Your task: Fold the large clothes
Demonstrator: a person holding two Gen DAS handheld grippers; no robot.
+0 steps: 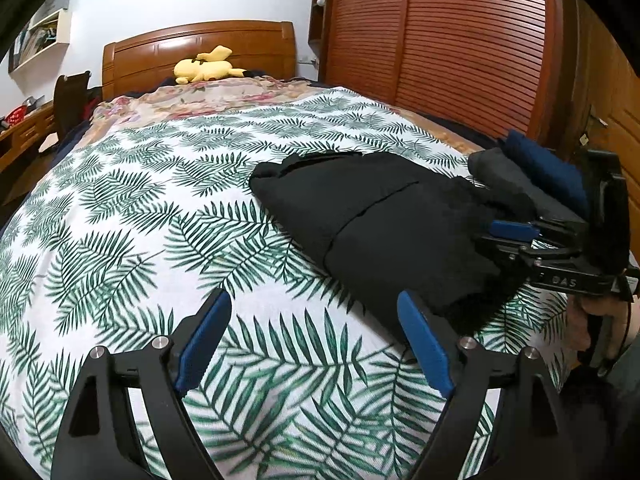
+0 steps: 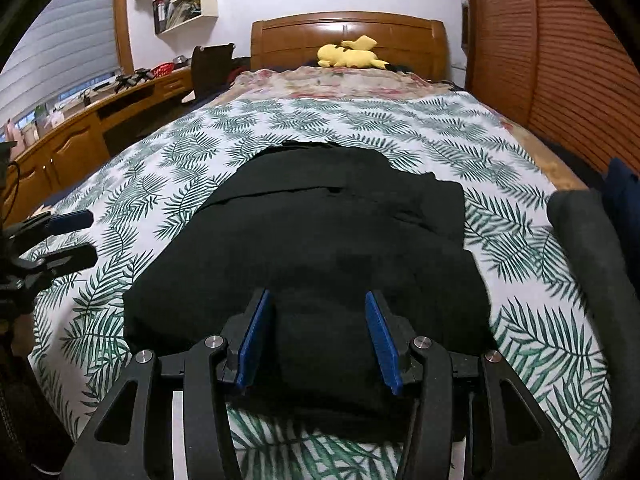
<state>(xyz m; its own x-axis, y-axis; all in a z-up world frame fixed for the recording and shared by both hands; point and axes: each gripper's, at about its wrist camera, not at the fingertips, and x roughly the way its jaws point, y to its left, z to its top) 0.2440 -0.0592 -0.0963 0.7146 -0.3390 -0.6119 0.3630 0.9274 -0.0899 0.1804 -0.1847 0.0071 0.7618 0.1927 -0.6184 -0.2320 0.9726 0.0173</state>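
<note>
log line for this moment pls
stage: black garment folded on bed | left gripper: open, over bedspread | right gripper: jaws apart around garment's near edge, grip unclear

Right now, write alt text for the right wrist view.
A folded black garment lies on a leaf-print bedspread, the right gripper over its near edge. The left gripper shows at the left edge, and a yellow plush toy rests by the wooden headboard.

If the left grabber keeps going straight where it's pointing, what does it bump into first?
Probably the leafy bedspread. The left gripper is open with nothing between its fingers, angled down at bare cover. The folded black garment lies just off its right finger, so it might brush that.
</note>
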